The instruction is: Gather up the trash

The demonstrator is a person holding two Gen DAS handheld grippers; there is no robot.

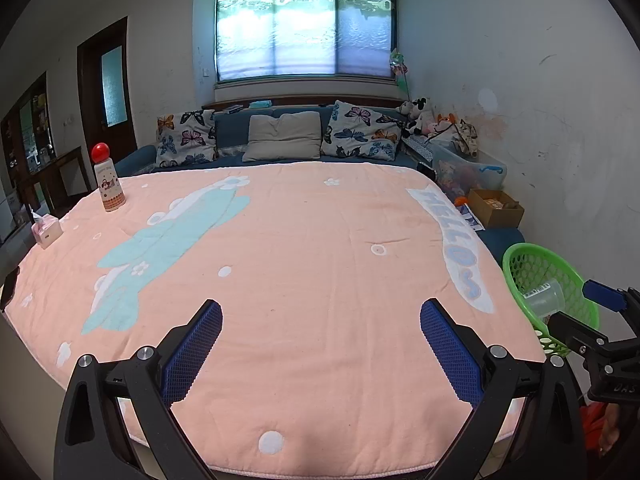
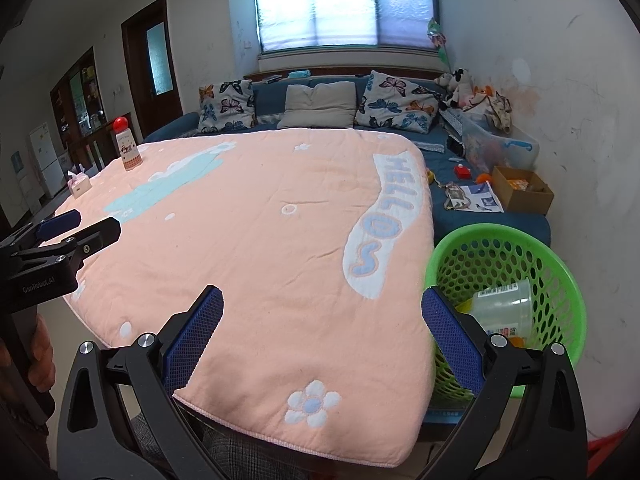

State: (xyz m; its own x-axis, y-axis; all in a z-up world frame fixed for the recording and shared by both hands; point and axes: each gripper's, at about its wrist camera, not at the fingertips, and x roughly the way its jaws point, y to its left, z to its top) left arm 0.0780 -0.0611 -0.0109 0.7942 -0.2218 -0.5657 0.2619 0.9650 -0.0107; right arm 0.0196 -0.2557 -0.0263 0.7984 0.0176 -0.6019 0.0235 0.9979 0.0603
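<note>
Blue-padded fingers of my left gripper (image 1: 320, 344) stood wide apart with nothing between them, hovering over the near edge of a pink quilt (image 1: 304, 264). My right gripper (image 2: 322, 332) was likewise spread and empty, its right finger in front of the green basket (image 2: 560, 264). The quilt covered a table ahead of both grippers, printed with a pale blue shape, white flowers and the word HELLO along its right side. Far off to the left of my left gripper stood a bottle with a red round cap (image 1: 107, 178), and nearer the edge a small tissue box (image 1: 47, 231). Beyond the table were a blue sofa (image 1: 236, 128) with butterfly cushions, a wide window (image 1: 306, 28) and a dark door (image 1: 105, 92).

Just right of my right gripper, beside the table's edge, the basket held a clear plastic cup (image 2: 502, 306) with a printed label. It lay on its side, long axis roughly left to right, rim towards the right. Something orange showed under it; I could not tell what.
</note>
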